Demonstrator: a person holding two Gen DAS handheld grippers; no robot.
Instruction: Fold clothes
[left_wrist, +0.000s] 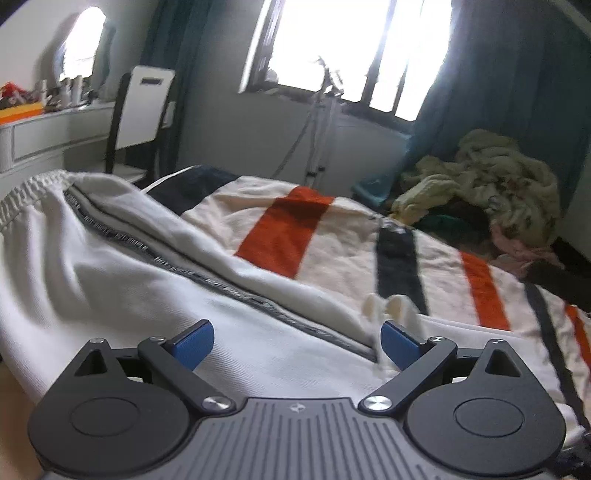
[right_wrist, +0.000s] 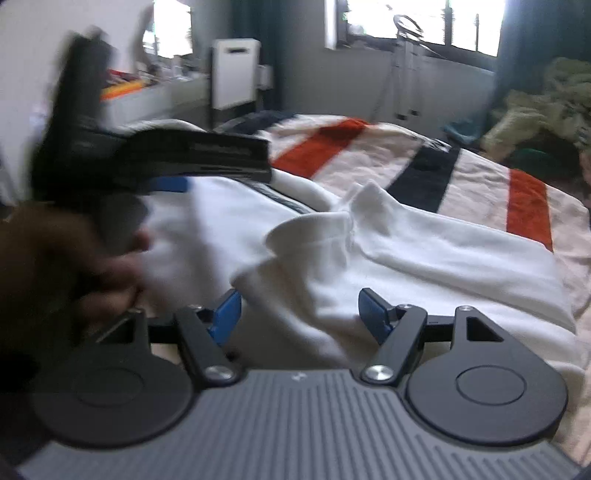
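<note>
A white zip-up garment (left_wrist: 110, 266) with an elastic hem and a grey zipper lies on the bed; it also shows in the right wrist view (right_wrist: 424, 243), rumpled with a raised fold. My left gripper (left_wrist: 297, 345) is open just above the garment, its blue pads (left_wrist: 194, 345) apart over the zipper line. My right gripper (right_wrist: 299, 315) is open, and white cloth lies between its blue pads (right_wrist: 373, 314). The left gripper (right_wrist: 177, 158) appears blurred in the right wrist view, held by a hand above the garment's left part.
A cream bedspread (left_wrist: 332, 229) with orange and dark stripes covers the bed. A heap of yellowish clothes (left_wrist: 491, 177) lies at the far right. A white chair (left_wrist: 144, 107), a dresser (left_wrist: 48, 129) and a tripod (left_wrist: 317, 122) stand beyond the bed under the window.
</note>
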